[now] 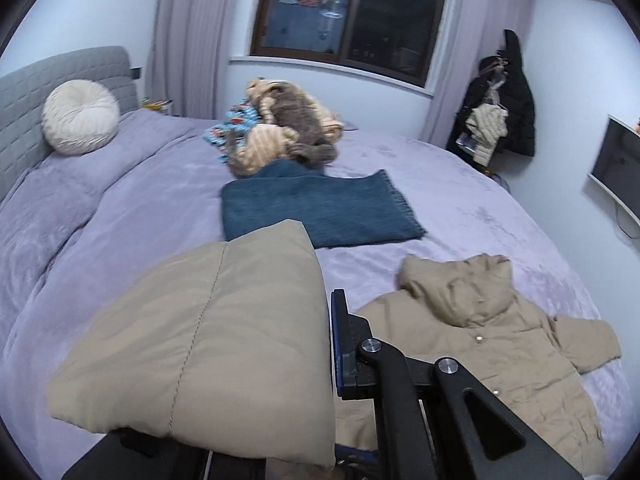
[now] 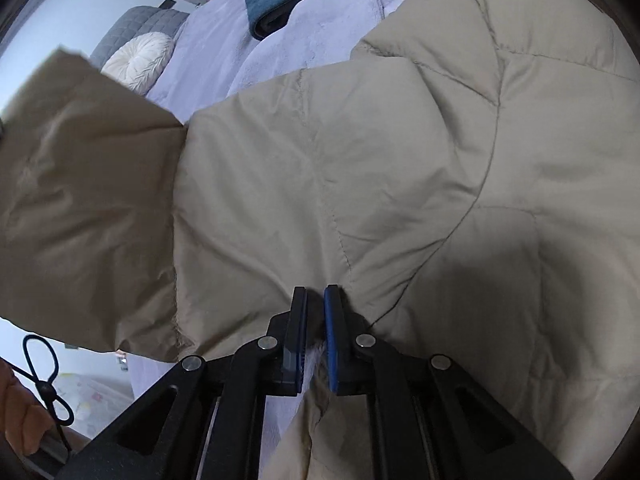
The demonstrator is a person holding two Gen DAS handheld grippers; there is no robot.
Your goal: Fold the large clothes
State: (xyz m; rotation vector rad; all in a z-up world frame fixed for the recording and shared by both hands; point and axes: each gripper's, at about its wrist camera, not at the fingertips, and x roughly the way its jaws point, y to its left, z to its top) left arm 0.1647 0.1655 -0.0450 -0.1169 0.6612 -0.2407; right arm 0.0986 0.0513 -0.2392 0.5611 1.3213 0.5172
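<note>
A lilac bed [image 1: 120, 216] carries a beige coat [image 1: 500, 344] near and a blue blanket [image 1: 320, 208] farther. Left hand-held gripper [image 1: 334, 344] pinches a lifted coat panel [image 1: 208, 336]; right hand-held gripper [image 2: 316, 336] is pinching coat fabric.

On the bed [image 1: 120, 208] a jacket [image 1: 500, 344] lies spread at the near right, hood pointing toward the window [image 1: 352, 12]. Near left, a raised flap of that jacket hangs over the left gripper [image 1: 334, 344], hiding 1 finger. Behind the jacket lies a folded blanket [image 1: 320, 208], and behind that a heap of clothes [image 1: 280, 124]. A round cushion [image 1: 80, 116] leans on the headboard [image 1: 48, 76] at far left. Coats [image 1: 500, 108] hang on the wall at right.
</note>
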